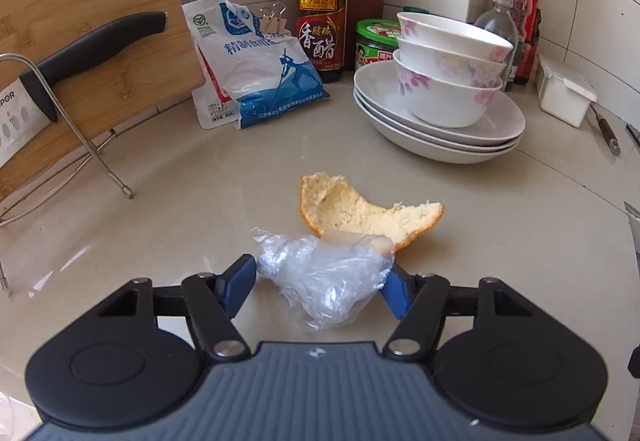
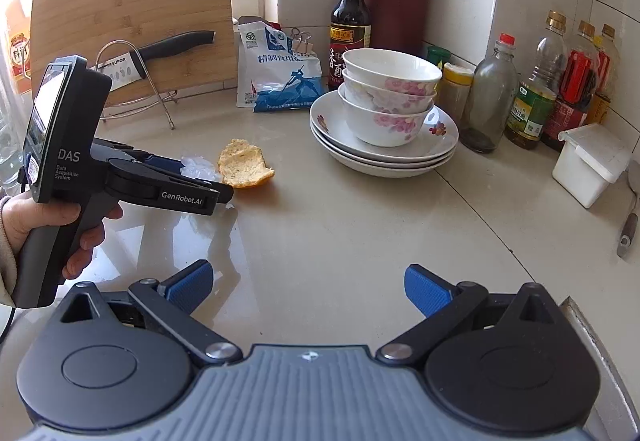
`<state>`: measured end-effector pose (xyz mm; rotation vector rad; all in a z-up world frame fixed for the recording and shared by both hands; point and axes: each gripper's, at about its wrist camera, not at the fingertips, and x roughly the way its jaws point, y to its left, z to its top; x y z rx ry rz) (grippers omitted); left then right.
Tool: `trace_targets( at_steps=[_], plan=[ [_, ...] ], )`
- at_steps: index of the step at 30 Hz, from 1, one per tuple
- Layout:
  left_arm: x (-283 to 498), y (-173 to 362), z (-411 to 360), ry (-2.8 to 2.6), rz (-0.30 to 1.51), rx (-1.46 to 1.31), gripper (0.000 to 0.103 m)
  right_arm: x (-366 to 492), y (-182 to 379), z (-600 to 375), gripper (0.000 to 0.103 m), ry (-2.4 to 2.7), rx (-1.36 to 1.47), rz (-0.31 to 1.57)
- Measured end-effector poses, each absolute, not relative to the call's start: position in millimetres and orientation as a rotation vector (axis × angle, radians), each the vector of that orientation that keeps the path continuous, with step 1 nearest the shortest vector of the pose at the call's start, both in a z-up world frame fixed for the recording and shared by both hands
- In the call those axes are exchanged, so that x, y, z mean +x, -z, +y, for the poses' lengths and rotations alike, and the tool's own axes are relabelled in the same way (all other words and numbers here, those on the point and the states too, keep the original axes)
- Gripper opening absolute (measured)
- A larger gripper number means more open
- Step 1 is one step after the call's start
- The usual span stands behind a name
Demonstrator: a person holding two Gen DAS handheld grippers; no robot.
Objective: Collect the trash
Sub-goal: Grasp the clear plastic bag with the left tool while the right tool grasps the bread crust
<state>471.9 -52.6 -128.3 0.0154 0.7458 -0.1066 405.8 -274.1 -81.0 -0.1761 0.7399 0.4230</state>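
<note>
A crumpled clear plastic wrap [image 1: 320, 277] lies on the beige counter [image 1: 160, 201], partly overlapping a piece of orange peel [image 1: 352, 213] just behind it. My left gripper [image 1: 320, 283] is low over the counter with the wrap between its blue pads [image 1: 240, 281]. The pads stand at the wrap's two sides without visibly squeezing it. The right wrist view shows that gripper [image 2: 200, 175], held by a hand [image 2: 84, 237], with the wrap [image 2: 198, 166] and peel [image 2: 244, 165] at its tip. My right gripper [image 2: 308, 285] is open over bare counter, nothing between its fingers.
Three stacked bowls on plates [image 2: 384, 101] stand right of the peel. Behind are a salt bag [image 1: 248, 61], a vinegar bottle [image 1: 320, 1], a knife block [image 2: 396, 5], and a cutting board with a knife on a wire rack [image 1: 80, 41]. Bottles [image 2: 532, 93] and a white box [image 2: 588, 165] line the right wall.
</note>
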Motion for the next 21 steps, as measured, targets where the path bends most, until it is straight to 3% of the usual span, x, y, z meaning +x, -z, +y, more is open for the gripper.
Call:
trace_targets(
  at_steps=[7,17,21],
  plan=[
    [468,124,-46,0.100,0.737,-0.006,0.044,419,83,-265,0.103,-0.461,-0.176,0.743],
    [462,109,-36,0.075,0.723,-0.024,0.040,446,87,-255,0.102,-0.518,-0.125,0.764],
    [458,102,-32,0.067,0.714,-0.020,0.039,462,87,-252,0.095,-0.545,-0.082,0.774]
  ],
)
